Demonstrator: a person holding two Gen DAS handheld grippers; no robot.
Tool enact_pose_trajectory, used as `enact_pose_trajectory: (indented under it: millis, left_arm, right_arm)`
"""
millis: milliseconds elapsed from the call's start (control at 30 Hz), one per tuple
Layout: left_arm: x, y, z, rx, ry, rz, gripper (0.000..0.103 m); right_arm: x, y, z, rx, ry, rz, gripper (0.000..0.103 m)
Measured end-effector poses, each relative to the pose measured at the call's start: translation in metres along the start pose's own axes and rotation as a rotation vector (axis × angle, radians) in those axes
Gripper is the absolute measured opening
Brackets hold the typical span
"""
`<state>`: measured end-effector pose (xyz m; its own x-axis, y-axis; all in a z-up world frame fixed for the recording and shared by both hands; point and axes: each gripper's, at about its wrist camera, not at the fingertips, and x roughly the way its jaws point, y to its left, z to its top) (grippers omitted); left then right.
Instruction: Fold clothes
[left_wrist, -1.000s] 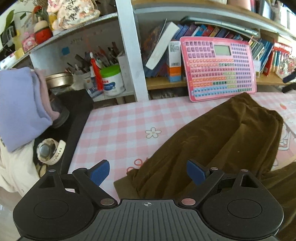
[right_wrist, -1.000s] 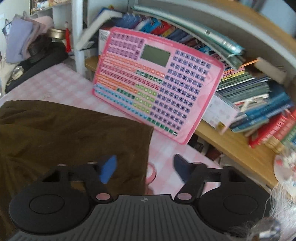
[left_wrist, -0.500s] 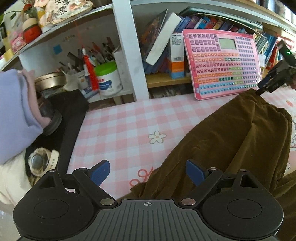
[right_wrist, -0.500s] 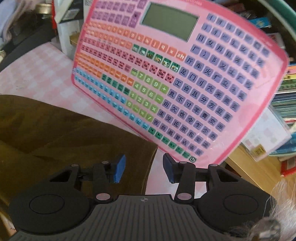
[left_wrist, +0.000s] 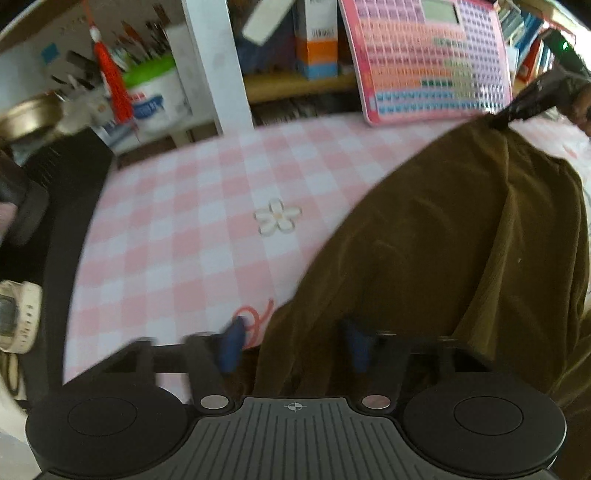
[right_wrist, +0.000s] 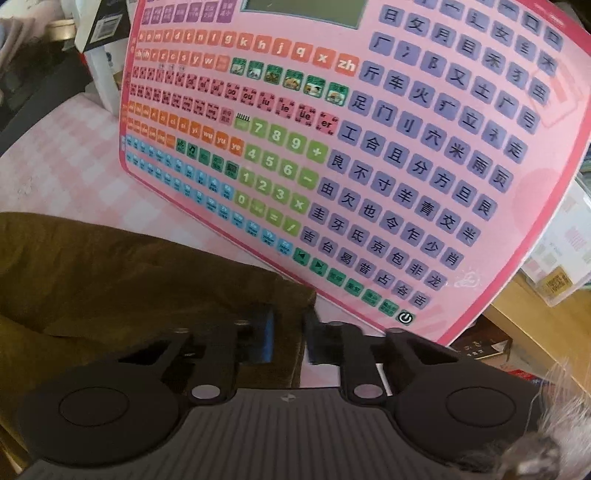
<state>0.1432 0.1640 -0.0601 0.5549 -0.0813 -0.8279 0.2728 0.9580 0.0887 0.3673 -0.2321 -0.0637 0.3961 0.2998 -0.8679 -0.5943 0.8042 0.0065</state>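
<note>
Brown garment (left_wrist: 443, 236), soft, velvety, creased

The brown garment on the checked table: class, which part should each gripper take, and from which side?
Take the brown garment by its corners. The right gripper straddles the far corner beside the pink learning tablet, coming over the cloth. The left gripper brackets the near edge from the front, where the hem lies flat on the tablecloth.
</note>
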Motion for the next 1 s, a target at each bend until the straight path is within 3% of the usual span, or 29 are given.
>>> enact_pose_trajectory:
  millis: [67, 167, 367, 600, 800, 900, 1000]
  left_arm:
    - [-0.012, -0.003, 0.001, 0.015, -0.043, -0.004, 0.007]
    - [-0.031, -0.007, 0.002, 0.038, -0.108, -0.011, 0.004]
    - [-0.068, -0.016, 0.004, 0.083, -0.238, -0.023, 0.003]
    - [-0.117, -0.032, 0.001, 0.153, -0.4, -0.04, 0.003]
    - [-0.17, -0.067, -0.045, 0.261, -0.523, -0.073, 0.003]
    - [-0.181, -0.081, -0.08, 0.284, -0.524, -0.108, 0.004]
    - [-0.169, -0.084, -0.114, 0.215, -0.454, -0.152, 0.011]
  right_arm:
    - [-0.013, -0.002, -0.001, 0.01, -0.027, -0.031, 0.003]
    - [-0.053, -0.01, -0.004, 0.082, -0.143, -0.047, 0.003]
    - [-0.115, -0.007, -0.021, 0.132, -0.237, -0.103, 0.002]
    - [-0.23, 0.027, -0.077, 0.256, -0.449, -0.209, 0.002]
    - [-0.314, 0.092, -0.172, 0.378, -0.557, -0.296, 0.002]
    - [-0.331, 0.131, -0.24, 0.475, -0.523, -0.312, 0.002]
    - [-0.316, 0.167, -0.312, 0.595, -0.407, -0.32, 0.003]
